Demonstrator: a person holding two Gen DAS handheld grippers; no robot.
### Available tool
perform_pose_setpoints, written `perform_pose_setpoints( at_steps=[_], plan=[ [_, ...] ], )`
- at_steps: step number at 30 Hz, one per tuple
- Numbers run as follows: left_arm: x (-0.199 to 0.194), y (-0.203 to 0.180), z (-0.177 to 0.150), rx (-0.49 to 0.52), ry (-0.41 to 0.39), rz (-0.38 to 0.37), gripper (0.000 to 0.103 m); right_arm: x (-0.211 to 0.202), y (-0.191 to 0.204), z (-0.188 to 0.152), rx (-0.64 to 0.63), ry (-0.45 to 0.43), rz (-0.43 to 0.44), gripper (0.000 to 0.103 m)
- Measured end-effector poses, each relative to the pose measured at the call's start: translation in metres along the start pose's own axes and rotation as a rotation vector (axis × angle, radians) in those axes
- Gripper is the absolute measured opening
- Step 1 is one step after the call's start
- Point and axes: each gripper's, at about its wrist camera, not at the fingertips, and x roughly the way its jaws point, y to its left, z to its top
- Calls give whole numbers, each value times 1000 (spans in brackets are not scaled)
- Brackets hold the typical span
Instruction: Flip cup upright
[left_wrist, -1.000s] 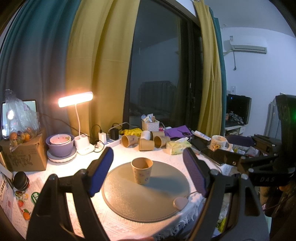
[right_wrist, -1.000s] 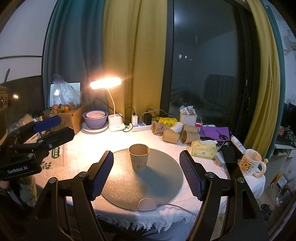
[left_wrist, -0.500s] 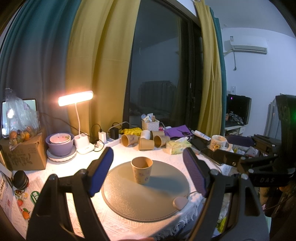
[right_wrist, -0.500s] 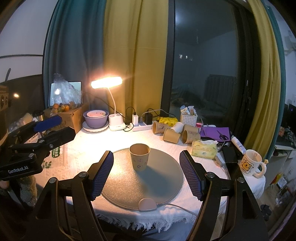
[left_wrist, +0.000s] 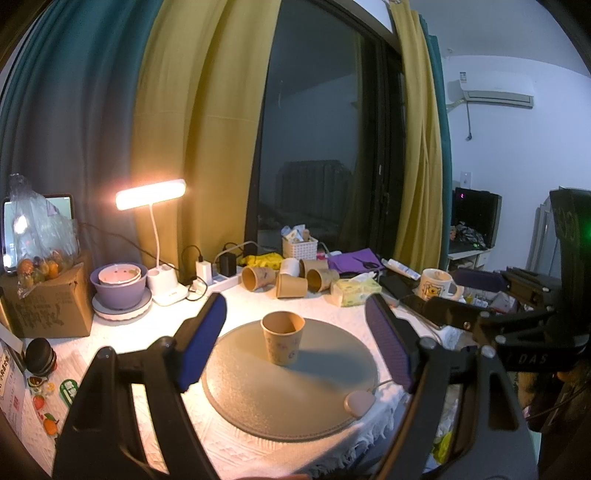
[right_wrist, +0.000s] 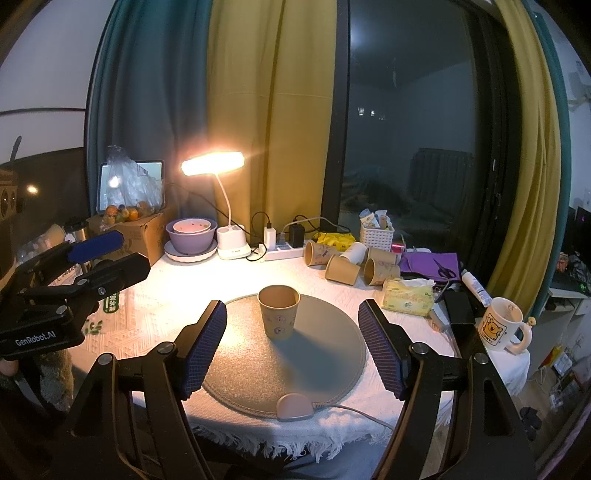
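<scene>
Right wrist view: cup (right_wrist: 279, 316) upright, interior hidden; both claws (right_wrist: 291, 349) (left_wrist: 295, 341) released.

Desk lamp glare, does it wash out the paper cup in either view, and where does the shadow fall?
Left wrist: lamp blooms, paper cup stays readable, shadow runs right across the mat. Right wrist: lamp flares, cup clear, shadow falls toward lower right.

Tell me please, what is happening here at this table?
A person holds two grippers over a cluttered table. The paper cup already stands upright, mouth up, on the round grey mat. The left gripper and the right gripper both have their jaws wide open, apart from the cup and holding nothing. More paper cups lie on their sides near the window, beside a lit desk lamp.
</scene>
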Motion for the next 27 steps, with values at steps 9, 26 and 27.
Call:
perform_pose_setpoints(
  at_steps=[9,26,27],
  plan=[
    [1,-1,-1,-2,2,-2,79,0,0,0,-1,1,-1,77],
    [-5,-5,-2,7,-15,-27,79,0,-2,-2,-3,3,0,77],
    [-7,-9,-2,24,-24,-39,79,0,-2,-2,-5,3,-3,77]
  ],
)
